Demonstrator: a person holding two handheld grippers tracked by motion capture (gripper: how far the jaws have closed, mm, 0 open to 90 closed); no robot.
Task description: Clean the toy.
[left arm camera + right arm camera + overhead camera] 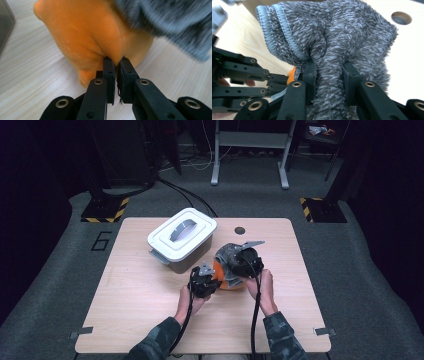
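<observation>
Orange cloth (pixel 95 37) sits pinched in left hand-held gripper (pixel 116 61); right hand-held gripper (pixel 329 67) clamps grey towel (pixel 332 32).

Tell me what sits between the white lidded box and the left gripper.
In the high view, bare tabletop separates the white lidded box from the left gripper; nothing lies on that strip. The gripper itself is shut on the orange cloth.

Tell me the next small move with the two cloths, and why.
Probably lift the right gripper a little higher while the left gripper holds still. The right one is clamped on a bunched fold of the grey cloth, the left pinches the orange cloth, and the grey one is draped over the orange one above the table, so lifting should part them.
</observation>
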